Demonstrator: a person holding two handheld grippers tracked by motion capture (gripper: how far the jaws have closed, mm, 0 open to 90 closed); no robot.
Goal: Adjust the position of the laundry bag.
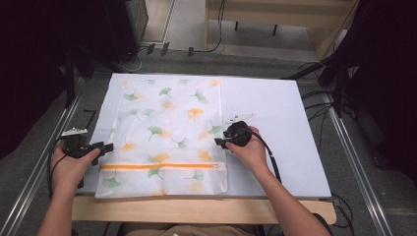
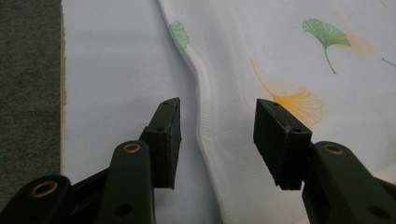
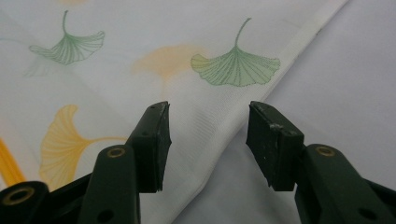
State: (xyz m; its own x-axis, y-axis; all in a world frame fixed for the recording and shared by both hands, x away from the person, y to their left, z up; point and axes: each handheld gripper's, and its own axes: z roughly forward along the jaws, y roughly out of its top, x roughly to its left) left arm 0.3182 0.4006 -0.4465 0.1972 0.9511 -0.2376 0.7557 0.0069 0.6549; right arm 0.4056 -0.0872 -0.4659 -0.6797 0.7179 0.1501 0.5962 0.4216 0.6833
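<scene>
A thin white mesh bag (image 1: 169, 132) printed with green and orange leaves lies flat on a white board (image 1: 285, 123), its long axis running away from the person and its orange zipper (image 1: 160, 166) stretching crosswise near the close end. The 2 grippers flank it at about the same distance from the person, just beyond the zipper line. The left gripper (image 1: 104, 147) sits at the bag's left edge, pointing inward; in the left gripper view (image 2: 217, 128) its jaws stand wide with that edge – slightly rippled – running between them, 1 jaw over bare board, the other over cloth, neither pressing. The right gripper (image 1: 220, 142) mirrors this at the right edge; in the right gripper view (image 3: 208, 133) its jaws are also wide, straddling the hemmed border without gripping. Each hand is nearest its own side, so the coming pinch looks like a matched pair. Nothing lies between jaws and cloth – only a small white tag-like piece (image 1: 239, 118) rests on the board just beyond the right hand.
</scene>
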